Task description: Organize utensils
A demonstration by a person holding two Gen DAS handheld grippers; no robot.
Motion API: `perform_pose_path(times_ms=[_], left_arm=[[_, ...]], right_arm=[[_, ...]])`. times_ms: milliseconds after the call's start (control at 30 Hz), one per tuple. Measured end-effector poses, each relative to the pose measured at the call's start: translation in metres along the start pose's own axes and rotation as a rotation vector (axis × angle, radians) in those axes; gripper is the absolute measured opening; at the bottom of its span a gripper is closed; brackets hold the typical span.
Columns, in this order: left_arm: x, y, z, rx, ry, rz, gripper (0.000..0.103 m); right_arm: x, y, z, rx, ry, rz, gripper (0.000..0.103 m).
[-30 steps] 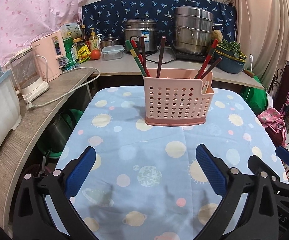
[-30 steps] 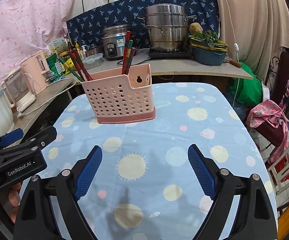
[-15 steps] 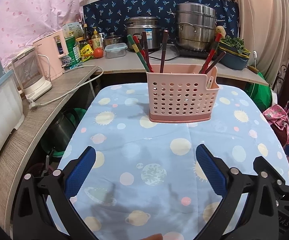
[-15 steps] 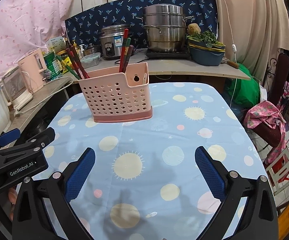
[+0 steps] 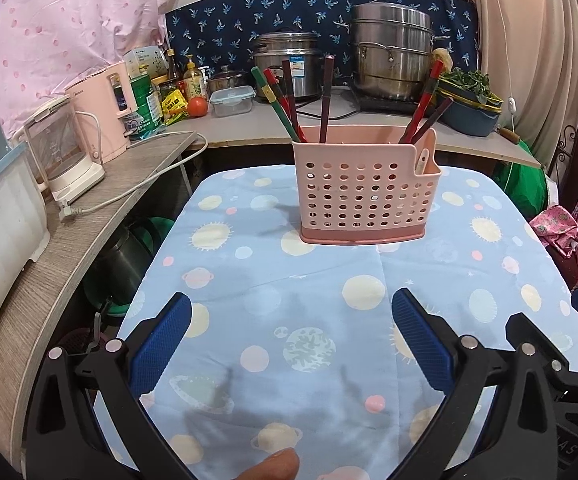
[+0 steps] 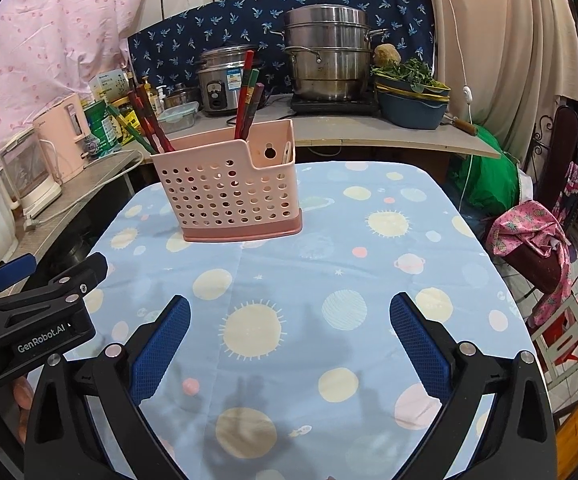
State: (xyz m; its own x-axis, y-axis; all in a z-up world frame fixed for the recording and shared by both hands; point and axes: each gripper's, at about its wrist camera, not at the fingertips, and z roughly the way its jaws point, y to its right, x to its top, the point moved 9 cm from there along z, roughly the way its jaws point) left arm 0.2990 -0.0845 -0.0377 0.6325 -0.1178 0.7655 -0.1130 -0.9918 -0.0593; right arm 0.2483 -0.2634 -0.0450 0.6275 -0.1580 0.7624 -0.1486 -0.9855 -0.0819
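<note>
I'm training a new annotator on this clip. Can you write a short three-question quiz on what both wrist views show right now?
1. True or false: the right gripper holds a chopstick.
2. Where do the chopsticks stand? A) flat on the tablecloth B) in the pink basket C) in the steel pot
3. Fill in: the basket stands on a blue ___ printed with suns and planets.

Key: 1 false, both grippers open and empty, left gripper too; 2 B; 3 tablecloth.

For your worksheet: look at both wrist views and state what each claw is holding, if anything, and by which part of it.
Nothing is held. The left claw and the right claw both stand open over the tablecloth, empty, well short of the pink utensil basket.
</note>
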Motion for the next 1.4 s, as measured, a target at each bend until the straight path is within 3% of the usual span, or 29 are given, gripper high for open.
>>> perform_pose_path(times_ms=[1400], left_arm=[[0.0027, -0.0084, -0.0047, 0.018, 0.017, -0.007, 0.096]], right_arm=[[-0.003, -0.0004, 0.0033, -0.003, -0.009, 0.001, 0.096]])
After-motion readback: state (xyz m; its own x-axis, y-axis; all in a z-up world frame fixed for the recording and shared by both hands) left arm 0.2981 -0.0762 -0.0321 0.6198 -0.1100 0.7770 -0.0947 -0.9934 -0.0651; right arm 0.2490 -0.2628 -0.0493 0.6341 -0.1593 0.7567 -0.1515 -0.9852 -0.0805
